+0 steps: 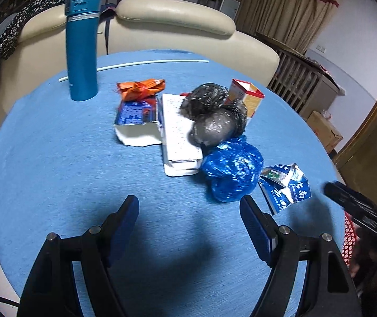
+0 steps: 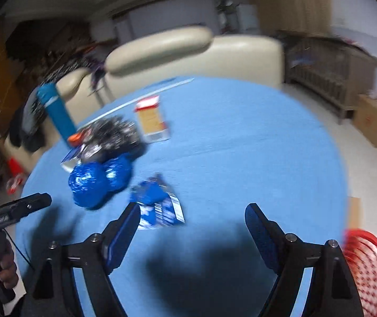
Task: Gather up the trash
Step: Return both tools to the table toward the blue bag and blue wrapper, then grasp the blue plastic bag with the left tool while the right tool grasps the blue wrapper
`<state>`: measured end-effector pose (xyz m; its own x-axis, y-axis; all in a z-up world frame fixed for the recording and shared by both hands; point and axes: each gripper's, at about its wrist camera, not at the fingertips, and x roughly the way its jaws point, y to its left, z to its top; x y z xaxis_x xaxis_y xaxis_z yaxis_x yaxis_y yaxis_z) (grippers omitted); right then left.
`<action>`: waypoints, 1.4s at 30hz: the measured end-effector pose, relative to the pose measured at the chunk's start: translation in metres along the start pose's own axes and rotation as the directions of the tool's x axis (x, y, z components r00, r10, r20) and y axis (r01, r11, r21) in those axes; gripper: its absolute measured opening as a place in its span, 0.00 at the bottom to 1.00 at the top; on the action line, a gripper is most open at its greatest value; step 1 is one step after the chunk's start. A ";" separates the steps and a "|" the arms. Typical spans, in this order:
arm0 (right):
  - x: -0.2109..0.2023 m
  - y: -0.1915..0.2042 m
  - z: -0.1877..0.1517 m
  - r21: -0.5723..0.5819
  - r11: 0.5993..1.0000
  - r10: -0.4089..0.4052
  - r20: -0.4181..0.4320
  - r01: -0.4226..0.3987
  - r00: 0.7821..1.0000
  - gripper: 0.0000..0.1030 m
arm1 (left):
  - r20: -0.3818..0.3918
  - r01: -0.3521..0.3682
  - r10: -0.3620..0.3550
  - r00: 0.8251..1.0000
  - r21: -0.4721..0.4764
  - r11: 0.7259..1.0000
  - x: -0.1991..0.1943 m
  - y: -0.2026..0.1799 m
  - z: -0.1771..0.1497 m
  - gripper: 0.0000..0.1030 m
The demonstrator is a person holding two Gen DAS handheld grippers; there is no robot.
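Note:
Trash lies in a pile on the round blue table. There is a crumpled blue plastic bag, a black plastic bag, a torn blue milk carton, an orange wrapper, a blue-and-white box, a white paper box and a red-and-tan box. My left gripper is open and empty, just in front of the blue bag. My right gripper is open and empty; its left finger is next to the milk carton. The right wrist view is blurred.
A tall blue bottle stands at the table's far left, with a white straw behind it. A red mesh basket sits beside the table at the right. A cream sofa stands behind the table.

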<state>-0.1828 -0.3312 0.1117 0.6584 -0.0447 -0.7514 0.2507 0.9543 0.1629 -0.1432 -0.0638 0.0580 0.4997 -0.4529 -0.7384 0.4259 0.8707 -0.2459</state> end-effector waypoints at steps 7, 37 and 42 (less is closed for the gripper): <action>0.056 0.013 0.011 -0.045 0.999 0.007 -0.094 -0.011 0.996 0.82 | 0.000 0.004 -0.004 1.000 -0.025 1.000 0.000 0.011 0.001 0.77; 0.038 -0.002 -0.004 0.040 0.998 0.056 -0.081 -0.053 0.995 0.32 | -0.138 0.070 -0.045 0.989 0.175 0.982 0.090 -0.073 0.038 0.61; 0.032 -0.004 -0.005 0.047 0.997 0.056 -0.068 -0.053 0.996 0.32 | -0.117 0.073 -0.051 0.992 0.186 0.980 0.081 -0.074 0.034 0.59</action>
<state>-0.1660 -0.3347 0.0839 0.6216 0.0294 -0.7828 0.2483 0.9404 0.2325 -0.1086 -0.1715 0.0383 0.3852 -0.4712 -0.7935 0.5941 0.7845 -0.1775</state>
